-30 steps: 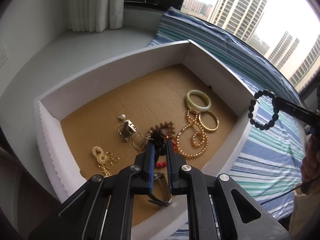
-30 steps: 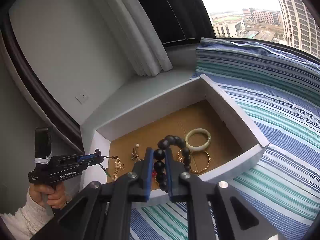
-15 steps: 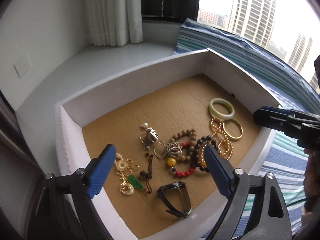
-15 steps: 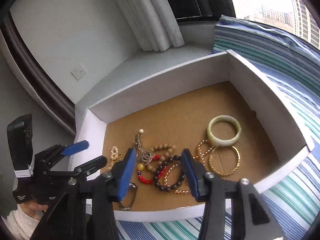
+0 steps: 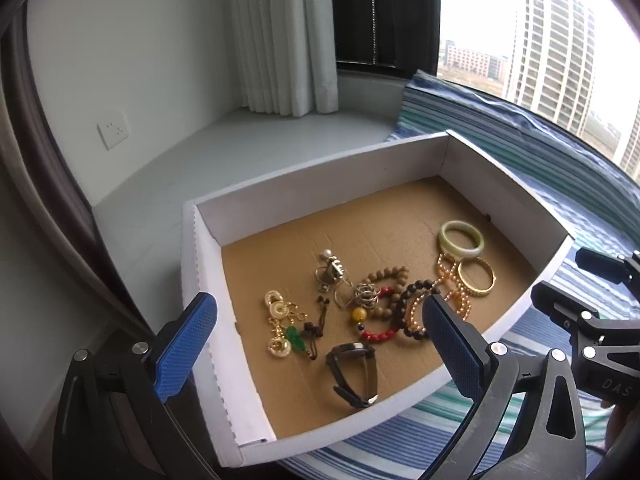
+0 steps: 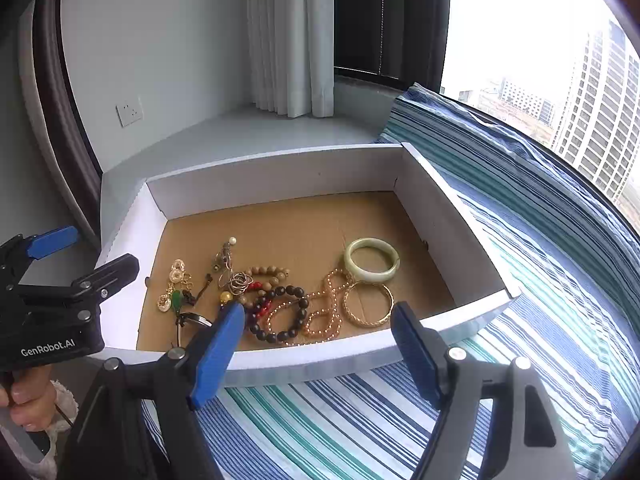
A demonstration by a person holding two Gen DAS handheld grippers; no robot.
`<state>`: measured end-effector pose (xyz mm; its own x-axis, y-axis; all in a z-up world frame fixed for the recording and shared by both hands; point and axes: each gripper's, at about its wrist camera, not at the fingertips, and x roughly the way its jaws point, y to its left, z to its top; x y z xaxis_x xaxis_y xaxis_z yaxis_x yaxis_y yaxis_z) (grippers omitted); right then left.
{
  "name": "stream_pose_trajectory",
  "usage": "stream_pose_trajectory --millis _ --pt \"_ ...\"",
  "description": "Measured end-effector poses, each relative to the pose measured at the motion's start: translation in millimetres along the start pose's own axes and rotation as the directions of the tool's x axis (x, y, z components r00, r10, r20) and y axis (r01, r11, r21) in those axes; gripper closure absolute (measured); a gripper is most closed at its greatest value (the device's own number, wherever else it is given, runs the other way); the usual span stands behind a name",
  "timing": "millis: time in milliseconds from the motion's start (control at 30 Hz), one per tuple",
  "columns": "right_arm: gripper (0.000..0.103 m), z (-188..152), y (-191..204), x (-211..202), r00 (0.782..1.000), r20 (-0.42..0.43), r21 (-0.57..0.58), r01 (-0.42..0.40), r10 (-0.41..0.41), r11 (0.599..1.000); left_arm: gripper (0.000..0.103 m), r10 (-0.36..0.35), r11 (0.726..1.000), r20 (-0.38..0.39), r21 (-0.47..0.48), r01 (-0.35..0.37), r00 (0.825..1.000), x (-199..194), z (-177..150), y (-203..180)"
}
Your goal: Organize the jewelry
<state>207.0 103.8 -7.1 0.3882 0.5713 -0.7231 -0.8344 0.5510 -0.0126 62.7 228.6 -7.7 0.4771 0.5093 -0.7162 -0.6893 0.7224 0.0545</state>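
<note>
A white box with a brown cardboard floor holds the jewelry. In it lie a pale green bangle, a gold bangle, a gold bead chain, a dark bead bracelet, a red and wooden bead bracelet, a green pendant and a black watch. My left gripper is open and empty above the box's near left side. My right gripper is open and empty over the box's front wall.
The box sits on a blue and green striped cloth. A white sill, a curtain and a window lie behind. Each gripper shows in the other's view, the right one and the left one.
Both grippers opened and pulled back from the box. The dark bead bracelet left the right gripper and now lies in the box. The left gripper let go of the pendant cord.
</note>
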Motion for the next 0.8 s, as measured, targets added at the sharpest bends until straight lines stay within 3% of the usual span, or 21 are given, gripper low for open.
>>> stream_pose_trajectory --millis 333,800 --pt "0.025 12 26 4 0.999 -0.037 -0.046 0.038 -0.04 0.998 0.001 -0.018 0.997 -0.045 -0.071 0.015 0.999 -1 1 19" --pt "0.025 13 29 7 0.998 -0.053 -0.033 0.041 -0.042 0.999 0.001 -0.001 0.997 -0.028 -0.076 -0.001 1.0 2 -2 14"
